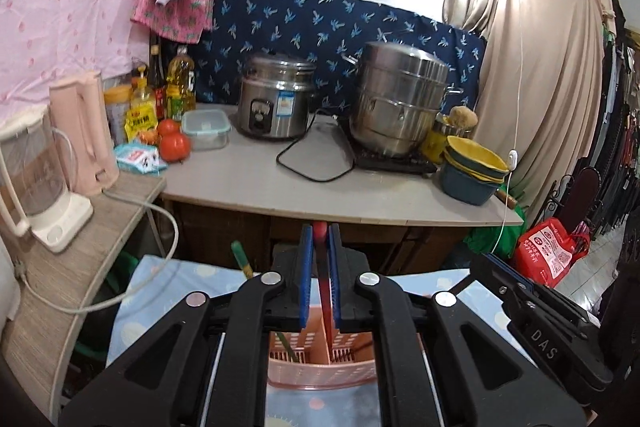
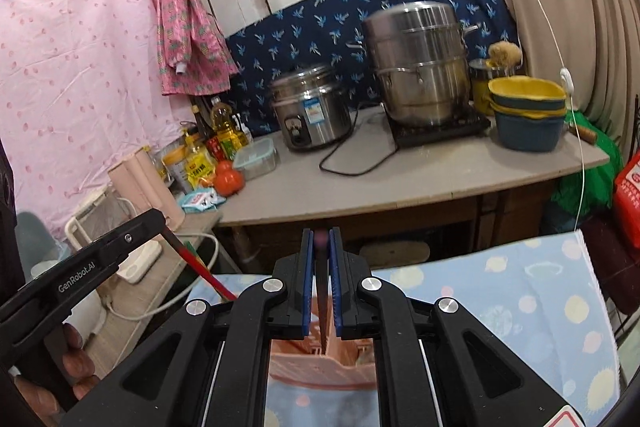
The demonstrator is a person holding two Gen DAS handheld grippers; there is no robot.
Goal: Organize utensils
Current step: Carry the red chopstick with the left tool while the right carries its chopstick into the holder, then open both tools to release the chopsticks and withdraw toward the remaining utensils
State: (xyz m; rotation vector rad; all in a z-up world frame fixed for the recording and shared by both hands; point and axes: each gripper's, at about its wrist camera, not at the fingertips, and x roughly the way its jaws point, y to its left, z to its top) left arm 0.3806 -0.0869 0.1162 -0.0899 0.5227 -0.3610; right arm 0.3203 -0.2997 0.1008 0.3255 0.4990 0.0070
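Left wrist view: grey counter (image 1: 248, 183) against blue cloth, rice cooker (image 1: 274, 99) and steamer pot (image 1: 400, 99) at its back edge. Left gripper (image 1: 320, 235) clamps a red utensil (image 1: 325, 291) over the pink caddy (image 1: 320, 367); right gripper (image 2: 320, 239) pinches a dark utensil (image 2: 322, 307)

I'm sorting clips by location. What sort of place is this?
Most likely a small home kitchen corner: a rice cooker and stacked steel steamer pot on the counter, with cooking oil bottles and tomatoes.
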